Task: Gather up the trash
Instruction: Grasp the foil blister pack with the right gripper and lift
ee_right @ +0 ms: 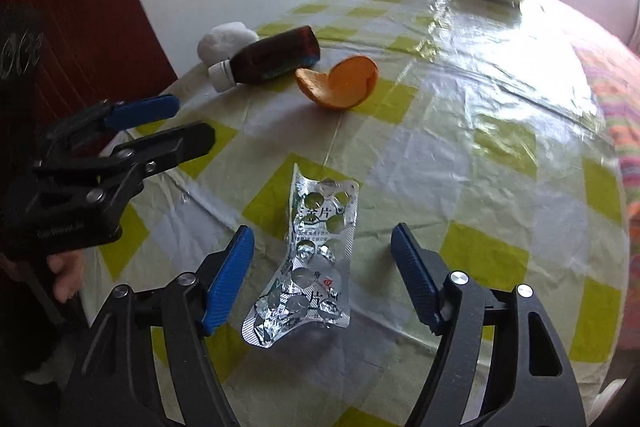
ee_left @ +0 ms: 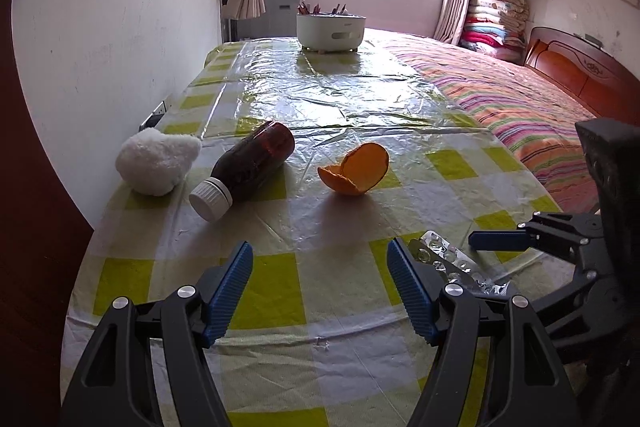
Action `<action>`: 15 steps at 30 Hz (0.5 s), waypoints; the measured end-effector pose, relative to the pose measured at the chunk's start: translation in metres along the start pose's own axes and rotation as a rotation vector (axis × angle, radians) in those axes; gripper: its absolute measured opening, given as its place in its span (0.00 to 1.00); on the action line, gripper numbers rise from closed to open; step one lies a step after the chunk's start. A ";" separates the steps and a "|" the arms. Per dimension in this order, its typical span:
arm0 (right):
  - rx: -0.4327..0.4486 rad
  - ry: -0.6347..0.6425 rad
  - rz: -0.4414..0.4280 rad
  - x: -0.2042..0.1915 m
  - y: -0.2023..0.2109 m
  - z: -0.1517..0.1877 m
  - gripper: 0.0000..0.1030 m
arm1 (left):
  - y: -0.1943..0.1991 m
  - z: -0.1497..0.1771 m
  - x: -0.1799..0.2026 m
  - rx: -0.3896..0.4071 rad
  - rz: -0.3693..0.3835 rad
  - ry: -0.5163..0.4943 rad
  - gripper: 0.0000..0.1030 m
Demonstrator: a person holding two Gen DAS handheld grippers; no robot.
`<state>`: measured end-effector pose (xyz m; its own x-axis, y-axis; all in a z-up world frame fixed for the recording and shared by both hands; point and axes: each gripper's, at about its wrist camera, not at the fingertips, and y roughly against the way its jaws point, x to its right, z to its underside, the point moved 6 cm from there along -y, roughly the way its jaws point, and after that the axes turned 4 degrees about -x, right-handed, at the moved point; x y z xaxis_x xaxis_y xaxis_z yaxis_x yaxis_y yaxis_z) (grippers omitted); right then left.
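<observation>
Nothing looks collected yet, as far as I can judge: all four scraps lie loose on the surface, and the white bin [ee_left: 331, 30] I take for the drop point stands far ahead of both claws, by the window. The nearest piece is the spent blister pack [ee_right: 308, 263], crinkled silver foil with burst pockets and green print, bent and lifting at its far end; it lies between the blue ribbed pads of my right claw [ee_right: 322, 277], which is released, the pads clear of the foil on both sides, so I read this as the moment before the first grab. My left claw [ee_left: 320, 291] is also released and empty, over bare cloth, with the pack just beside its right pad. Ahead of it lies the orange peel [ee_left: 356, 169], a curled cup, bright and waxy outside, paler within. Ahead and left of it the brown bottle [ee_left: 250, 169] lies on its side, dark translucent plastic with a ridged white cap pointing back toward me; it should roll easily. Beyond the bottle, near the wall, sits a wad of white fluff [ee_left: 157, 161], soft and lumpy, perhaps cotton. The surface [ee_left: 340, 99] wears a green-and-white check cloth under wrinkled, glossy clear plastic.
</observation>
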<state>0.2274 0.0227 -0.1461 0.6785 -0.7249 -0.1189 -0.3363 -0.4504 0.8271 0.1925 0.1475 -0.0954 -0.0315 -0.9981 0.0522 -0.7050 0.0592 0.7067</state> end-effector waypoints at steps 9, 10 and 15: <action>0.018 0.022 -0.022 -0.007 0.007 0.003 0.31 | -0.016 -0.002 -0.002 -0.046 0.012 0.043 0.66; 0.026 0.019 -0.029 -0.008 0.013 0.004 0.31 | -0.017 -0.003 -0.001 -0.047 0.016 0.049 0.66; 0.077 -0.054 -0.076 0.000 0.031 0.006 0.31 | -0.021 -0.008 0.004 -0.049 0.021 0.054 0.66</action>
<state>0.2131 0.0052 -0.1242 0.6686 -0.7133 -0.2102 -0.3363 -0.5422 0.7700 0.2129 0.1427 -0.1046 -0.0062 -0.9945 0.1042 -0.6687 0.0816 0.7390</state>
